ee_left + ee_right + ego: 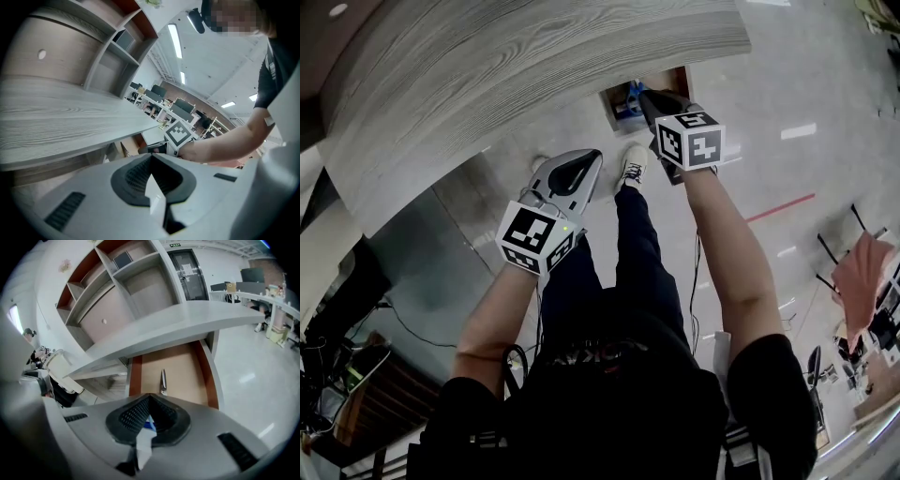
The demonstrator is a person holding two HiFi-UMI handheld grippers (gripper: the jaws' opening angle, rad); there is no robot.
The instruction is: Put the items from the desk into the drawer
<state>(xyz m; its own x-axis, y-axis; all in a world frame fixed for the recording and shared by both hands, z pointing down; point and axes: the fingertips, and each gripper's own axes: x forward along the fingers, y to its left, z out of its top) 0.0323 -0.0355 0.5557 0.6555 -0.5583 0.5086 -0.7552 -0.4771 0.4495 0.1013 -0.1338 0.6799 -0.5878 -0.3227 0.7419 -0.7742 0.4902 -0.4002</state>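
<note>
Only the right gripper view shows a slim silvery item (162,380) lying in the open drawer (183,371) under the surface (178,324). The left gripper (152,157) and right gripper (149,397) both have jaws together, empty.

Drawer (185,369): stands open under my grey wood-grain desk (187,322); tan floor, red-brown side walls.
Contents: slim silvery item (162,379), flat, lengthwise, mid-floor; blue item (628,97), which I cannot identify.
</note>
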